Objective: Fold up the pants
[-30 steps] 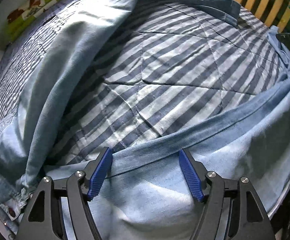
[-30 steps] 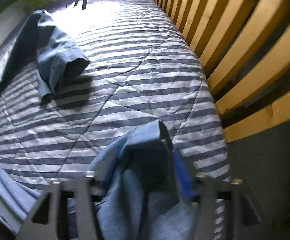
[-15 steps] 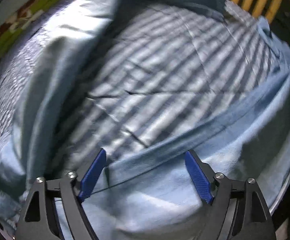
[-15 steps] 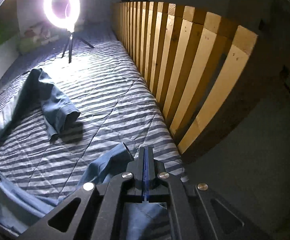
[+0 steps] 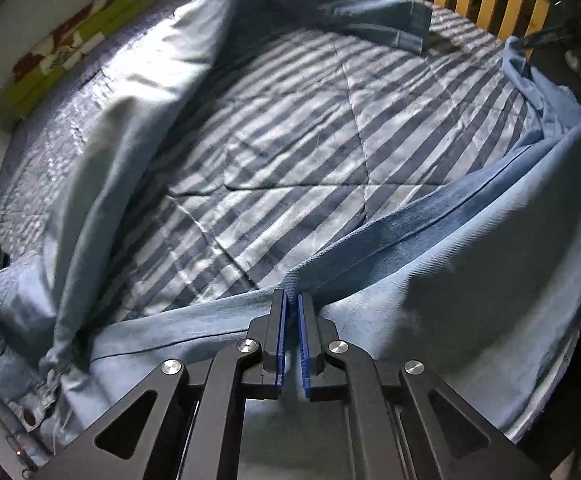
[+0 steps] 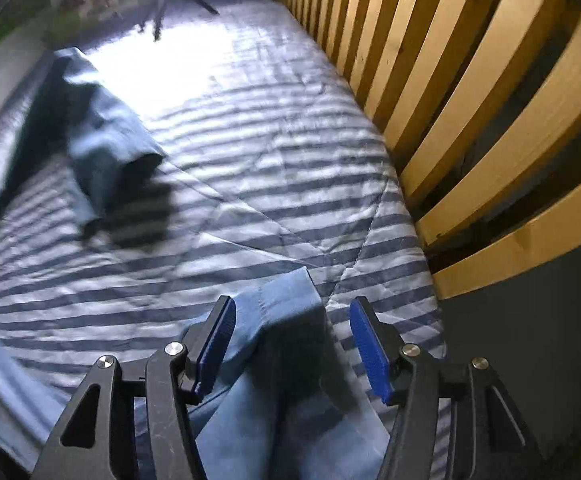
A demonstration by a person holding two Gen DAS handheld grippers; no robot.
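Light blue jeans (image 5: 470,264) lie spread in a V on a striped bed cover (image 5: 310,140). One leg runs up the left side to the far end, the other along the near right. My left gripper (image 5: 291,296) is shut on the inner seam edge of the near leg, which puckers up at the pads. In the right wrist view the hem of that leg (image 6: 274,400) lies between the jaws of my right gripper (image 6: 292,308). Those jaws are opening, and the right pad stands apart from the cloth. The other leg's cuff (image 6: 102,140) rests further up the bed.
A wooden slatted rail (image 6: 450,80) borders the bed on the right, with a dark wall below it near my right gripper. A light stand's tripod (image 6: 158,12) stands at the far end. A green and red pillow (image 5: 70,52) lies at the far left.
The left jaws, wide open over the leg's seam edge, have closed on it and lifted it a little. The right gripper, shut and raised half a second ago, is now low with its jaws apart around the hem.
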